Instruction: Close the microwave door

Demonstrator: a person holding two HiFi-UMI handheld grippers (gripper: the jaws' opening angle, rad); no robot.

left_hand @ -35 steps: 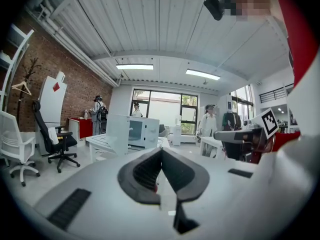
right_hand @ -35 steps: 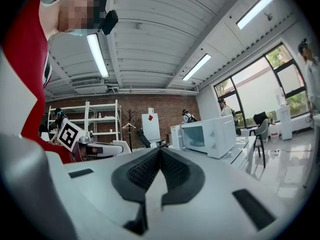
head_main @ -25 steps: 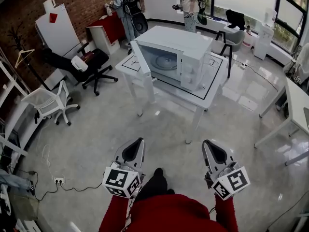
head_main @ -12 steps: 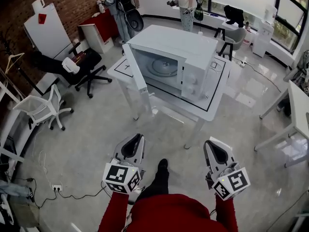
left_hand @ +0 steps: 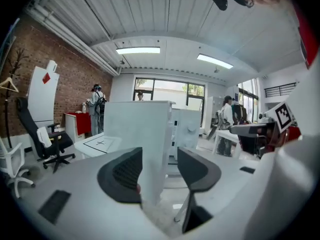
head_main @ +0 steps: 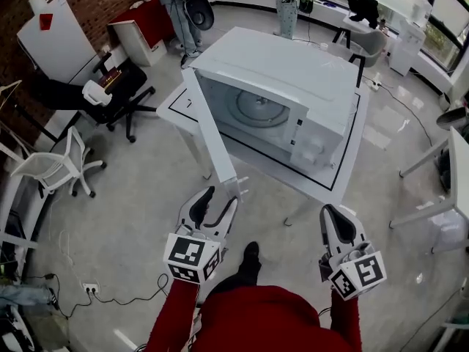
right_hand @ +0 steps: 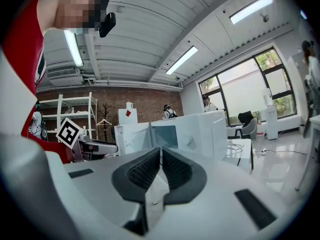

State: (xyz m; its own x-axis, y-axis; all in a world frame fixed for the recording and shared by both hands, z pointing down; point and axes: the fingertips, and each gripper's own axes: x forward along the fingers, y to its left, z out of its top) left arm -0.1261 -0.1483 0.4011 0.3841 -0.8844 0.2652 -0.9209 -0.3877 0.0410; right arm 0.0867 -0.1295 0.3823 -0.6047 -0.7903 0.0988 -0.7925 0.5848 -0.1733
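A white microwave (head_main: 293, 86) stands on a white table (head_main: 344, 174), its door (head_main: 209, 127) swung open towards me on the left. My left gripper (head_main: 221, 196) is just in front of the door's near lower corner. Its jaws have just been opening and now stand wide. In the left gripper view the door's free edge (left_hand: 136, 134) shows in the gap of the left gripper (left_hand: 159, 171), and no pad presses on it. My right gripper (head_main: 327, 211) hangs below the table's front edge, shut and empty; in its own view the right gripper (right_hand: 160, 166) points at the microwave (right_hand: 185, 134).
A black office chair (head_main: 117, 86) and a white chair (head_main: 55, 163) stand to the left. People stand at the back near a red cabinet (head_main: 150, 20). Another white table (head_main: 458, 167) is at the right. A cable and socket strip (head_main: 88, 288) lie on the floor.
I have stepped closer to the microwave, and both grippers have moved forward towards the table. The left gripper's jaws went from shut to wide open near the door's corner.
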